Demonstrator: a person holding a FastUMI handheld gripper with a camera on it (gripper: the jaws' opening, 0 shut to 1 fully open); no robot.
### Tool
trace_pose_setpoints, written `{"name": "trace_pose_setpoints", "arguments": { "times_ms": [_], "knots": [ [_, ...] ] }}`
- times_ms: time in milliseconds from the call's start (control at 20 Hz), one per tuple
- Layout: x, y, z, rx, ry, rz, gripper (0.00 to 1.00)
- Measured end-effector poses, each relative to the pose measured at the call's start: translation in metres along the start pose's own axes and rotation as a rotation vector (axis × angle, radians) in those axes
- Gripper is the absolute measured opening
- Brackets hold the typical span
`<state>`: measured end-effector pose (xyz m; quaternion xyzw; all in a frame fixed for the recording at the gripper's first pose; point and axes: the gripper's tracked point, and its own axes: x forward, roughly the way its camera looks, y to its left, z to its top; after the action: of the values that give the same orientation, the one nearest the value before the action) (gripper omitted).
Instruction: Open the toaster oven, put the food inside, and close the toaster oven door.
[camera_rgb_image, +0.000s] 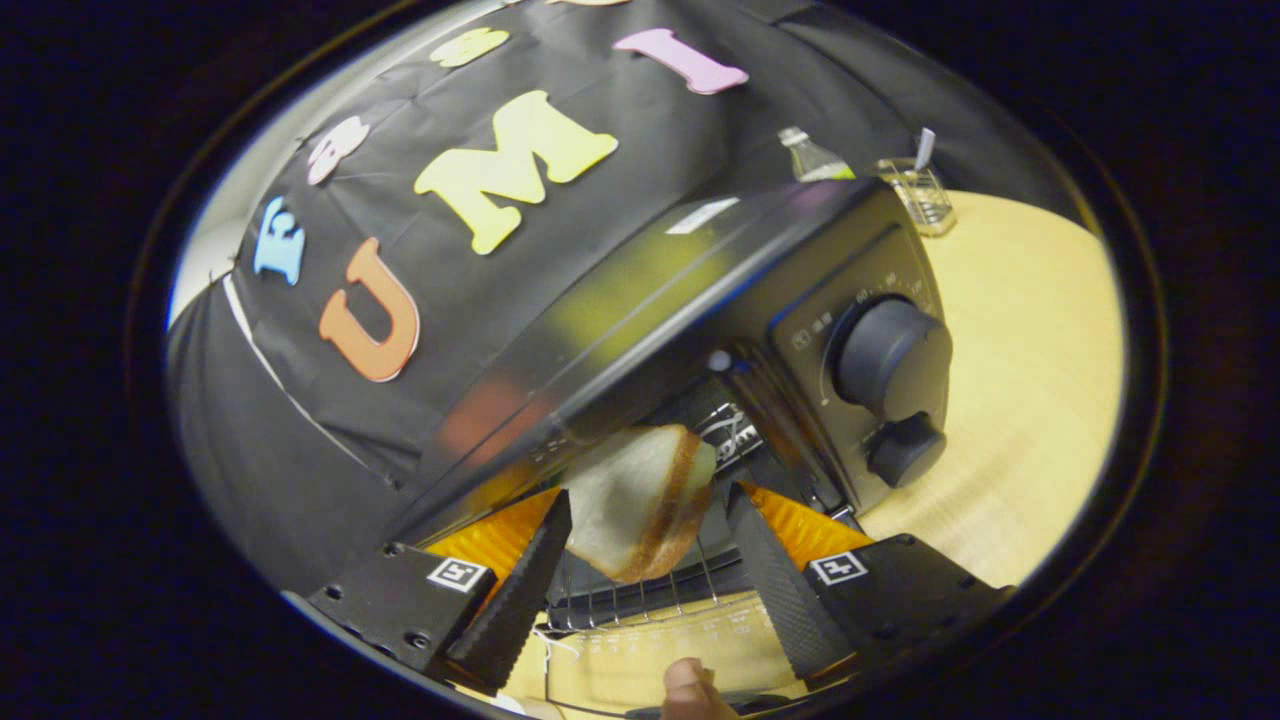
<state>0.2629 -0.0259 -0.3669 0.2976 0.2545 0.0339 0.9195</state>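
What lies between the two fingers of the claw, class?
In the gripper view, a slice of bread sits between the open claw's fingers, over the wire rack at the toaster oven's mouth.

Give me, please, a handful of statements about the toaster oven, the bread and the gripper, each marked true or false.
1. The toaster oven door is open. True.
2. The bread slice lies flat on the wooden table. False: it sits tilted between the fingers, over the wire rack.
3. The gripper is shut on the bread. False: both fingers stand apart from it.
4. Two dials are on the oven's front panel. True.
5. A bottle stands behind the oven. True.
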Motion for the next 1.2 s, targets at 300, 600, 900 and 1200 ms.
{"name": "trace_pose_setpoints", "arguments": {
  "times_ms": [300, 600, 900, 1200],
  "knots": [
    [-0.056, -0.006, -0.019, -0.238, -0.038, -0.049, 1.0],
    [-0.105, -0.008, -0.079, -0.444, -0.016, -0.054, 1.0],
    [-0.144, -0.027, -0.135, -0.5, 0.006, -0.111, 1.0],
    [-0.136, -0.04, -0.164, -0.591, 0.045, -0.146, 1.0]
  ]
}}
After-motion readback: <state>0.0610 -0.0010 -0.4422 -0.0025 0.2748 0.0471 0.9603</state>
